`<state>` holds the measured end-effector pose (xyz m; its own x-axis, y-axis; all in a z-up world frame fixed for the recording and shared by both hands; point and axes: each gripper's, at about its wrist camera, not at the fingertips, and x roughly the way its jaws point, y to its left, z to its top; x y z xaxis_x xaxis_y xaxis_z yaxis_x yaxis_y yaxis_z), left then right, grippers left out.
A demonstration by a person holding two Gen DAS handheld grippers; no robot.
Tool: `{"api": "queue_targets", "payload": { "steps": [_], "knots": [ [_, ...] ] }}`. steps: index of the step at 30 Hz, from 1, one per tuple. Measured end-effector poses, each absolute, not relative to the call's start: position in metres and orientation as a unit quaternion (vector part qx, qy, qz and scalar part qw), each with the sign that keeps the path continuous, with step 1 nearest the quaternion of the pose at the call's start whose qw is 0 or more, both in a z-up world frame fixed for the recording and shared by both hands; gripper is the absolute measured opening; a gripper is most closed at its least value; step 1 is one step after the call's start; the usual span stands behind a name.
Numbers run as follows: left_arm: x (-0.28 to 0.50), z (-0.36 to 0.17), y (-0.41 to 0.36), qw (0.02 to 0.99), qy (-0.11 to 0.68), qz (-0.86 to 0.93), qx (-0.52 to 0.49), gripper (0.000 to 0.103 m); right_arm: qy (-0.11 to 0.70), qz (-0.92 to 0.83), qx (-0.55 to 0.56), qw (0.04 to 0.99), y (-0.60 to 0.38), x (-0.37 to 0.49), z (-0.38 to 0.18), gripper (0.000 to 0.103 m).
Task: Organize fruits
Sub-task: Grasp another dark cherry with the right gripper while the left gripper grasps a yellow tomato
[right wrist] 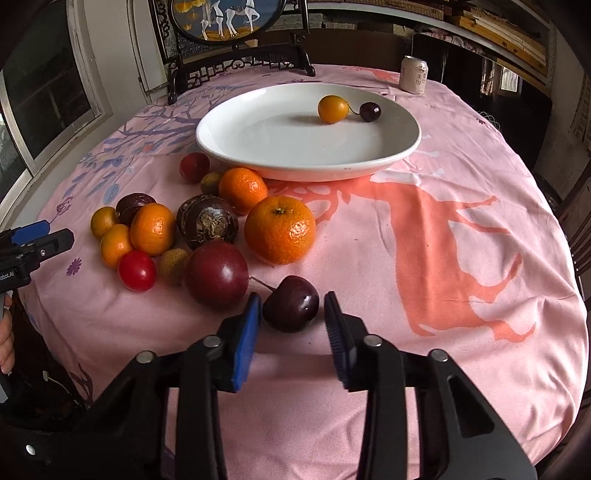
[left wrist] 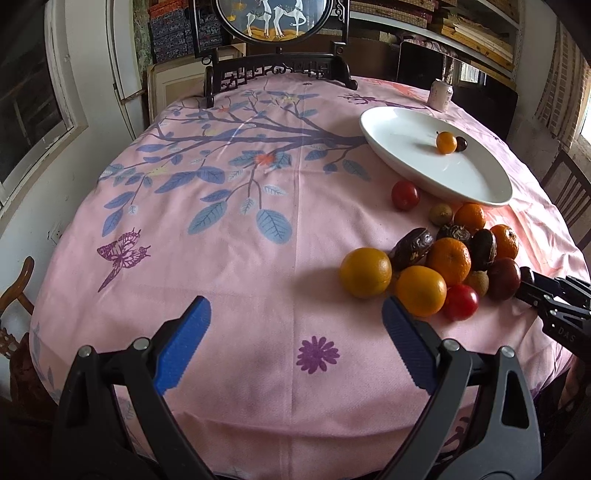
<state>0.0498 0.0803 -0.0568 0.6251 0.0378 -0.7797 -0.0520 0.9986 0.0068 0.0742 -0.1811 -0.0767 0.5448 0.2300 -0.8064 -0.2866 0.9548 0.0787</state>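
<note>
A white oval plate [right wrist: 236, 147] holds a small yellow-orange fruit [right wrist: 333, 108] and a dark cherry [right wrist: 370, 111]; the plate also shows in the left wrist view [left wrist: 480, 184]. A pile of oranges, tomatoes, passion fruits and small brown fruits [right wrist: 207, 225] lies on the pink cloth in front of the plate, also seen in the left wrist view [left wrist: 443, 258]. My right gripper [right wrist: 293, 308] is open, its fingers on either side of a dark cherry [right wrist: 291, 303] on the cloth, slightly apart from it. My left gripper [left wrist: 295, 317] is open and empty, left of the pile.
A drink can [right wrist: 414, 75] stands at the table's far edge. A dark carved stand with a round horse picture [right wrist: 229, 22] stands at the back. Wooden chairs surround the round table. Its pink cloth [left wrist: 221, 258] has leaf prints.
</note>
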Motion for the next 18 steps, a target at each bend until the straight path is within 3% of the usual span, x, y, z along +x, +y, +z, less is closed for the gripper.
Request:
{"api": "queue_targets", "payload": {
  "steps": [9,12,18],
  "knots": [
    [0.071,-0.079,0.062,0.89,0.456,0.014,0.017,0.095,0.443,0.125,-0.029,0.887,-0.191,0.065,-0.06,0.031],
    [0.086,-0.088,0.056,0.886,0.464,0.008,0.012,0.086,0.451,0.132,-0.019,0.883,-0.192,0.066,-0.063,0.031],
    [0.101,-0.083,0.053,0.893,0.45,0.004,-0.004,0.038,0.451,0.136,-0.013,0.882,-0.19,0.065,-0.064,0.031]
  ]
}}
